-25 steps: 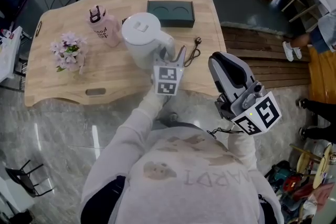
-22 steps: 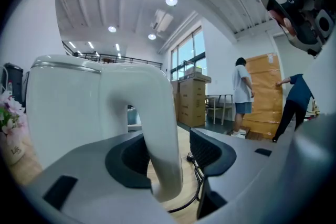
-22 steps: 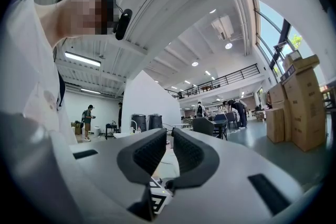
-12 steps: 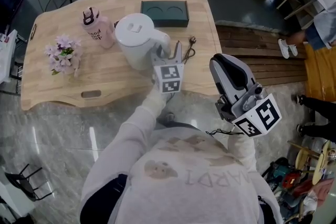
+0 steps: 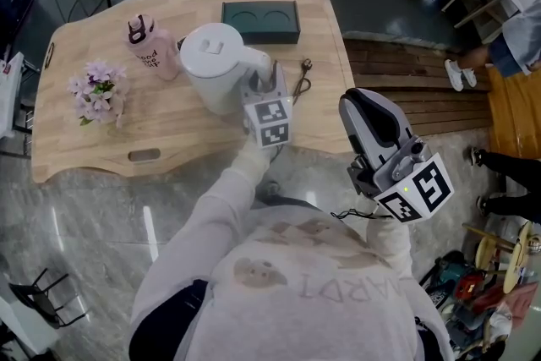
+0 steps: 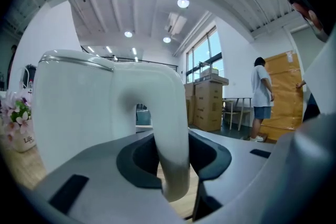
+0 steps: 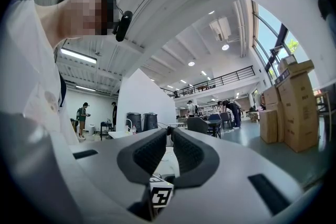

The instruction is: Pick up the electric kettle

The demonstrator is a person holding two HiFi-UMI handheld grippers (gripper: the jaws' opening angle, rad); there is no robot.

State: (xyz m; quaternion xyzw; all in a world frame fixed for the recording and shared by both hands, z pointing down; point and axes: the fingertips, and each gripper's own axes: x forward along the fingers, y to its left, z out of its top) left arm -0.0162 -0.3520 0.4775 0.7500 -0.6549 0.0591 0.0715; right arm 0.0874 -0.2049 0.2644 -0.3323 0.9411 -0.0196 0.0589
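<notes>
The left gripper [image 5: 268, 80] reaches over the near edge of the bench [image 5: 186, 139] to the kettle [image 5: 215, 68]. Its jaws are closing around the handle [image 6: 170, 128], which stands upright between them. In the left gripper view a pad lies against each flank of the handle, and a sliver of bench shows low down beside the right pad. The white kettle body is just beyond the jaws and to their left, standing on the bench with its lid on.

A cord [image 5: 300, 80] lies on the bench just right of these jaws. A dark tray [image 5: 260, 21] sits farther out, beyond them. A pink bottle [image 5: 152, 46] stands past the kettle on the left of the jaws, and flowers [image 5: 97, 89] stand farther left again.

The right gripper [image 7: 169, 134] is off the bench, held well to the right of the left jaws and nearer the person, over the floor. Its jaws are together at the tips, with only a thin slit behind them and nothing held. It is well apart from the kettle.
</notes>
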